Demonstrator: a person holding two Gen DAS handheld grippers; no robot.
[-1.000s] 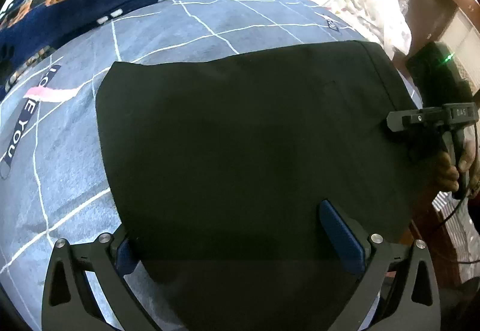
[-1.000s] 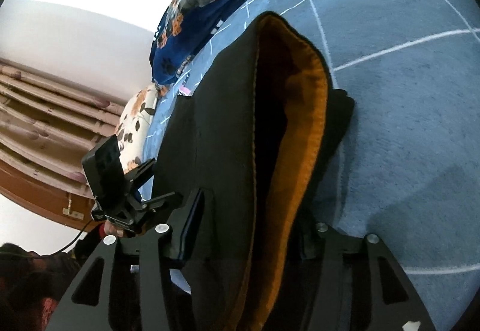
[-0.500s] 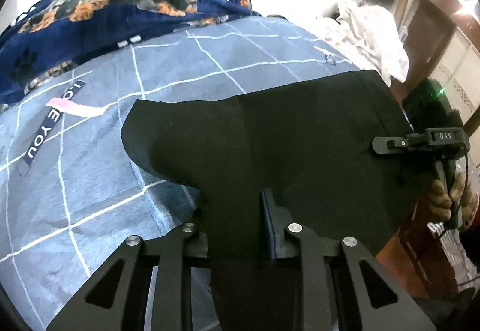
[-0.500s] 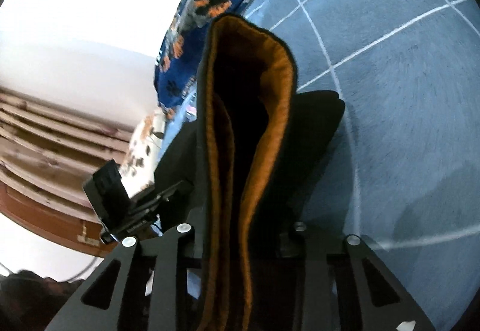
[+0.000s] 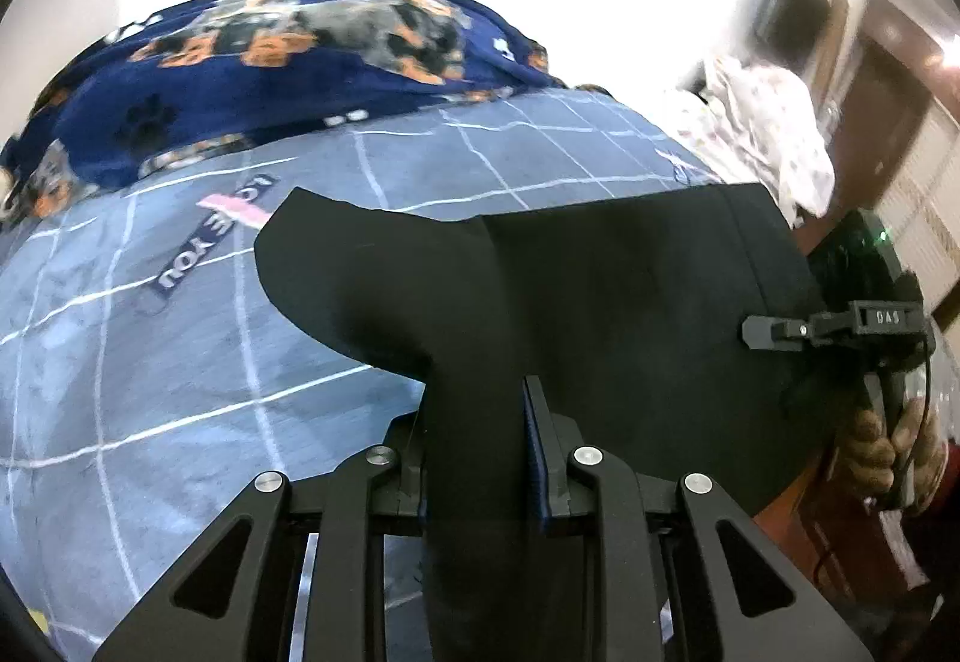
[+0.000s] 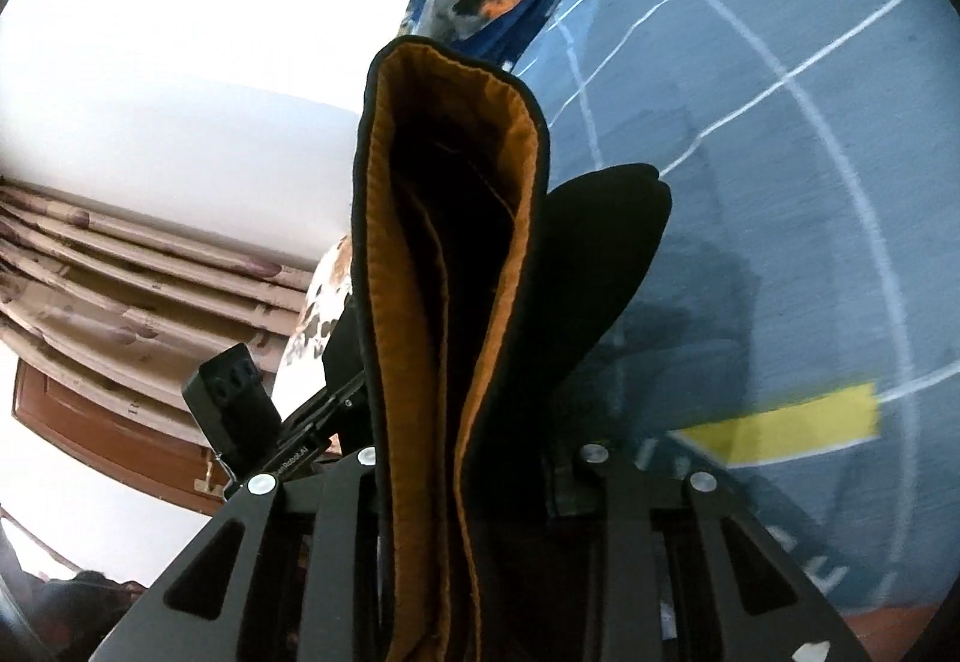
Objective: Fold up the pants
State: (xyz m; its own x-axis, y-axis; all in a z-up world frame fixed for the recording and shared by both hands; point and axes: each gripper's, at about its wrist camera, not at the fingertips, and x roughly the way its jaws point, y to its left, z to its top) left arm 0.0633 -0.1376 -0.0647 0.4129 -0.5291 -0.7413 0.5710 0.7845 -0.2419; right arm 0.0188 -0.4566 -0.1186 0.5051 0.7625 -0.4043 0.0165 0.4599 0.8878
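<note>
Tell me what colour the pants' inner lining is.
Orange-brown lining inside black pants; right wrist view shows it best.

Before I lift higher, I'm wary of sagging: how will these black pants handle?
Likely floppy: the black pants drape and curve between the left gripper and right gripper. Probably thick: the orange lining shows bulky layers. Slipping seems unlikely, with both jaws clamped.

The black pants (image 5: pixel 600 302) (orange-lined inside, as the open waistband (image 6: pixel 456 254) shows) hang lifted at two gathered edges, the far part draped over the bed (image 5: pixel 180 362) toward its right edge.
</note>
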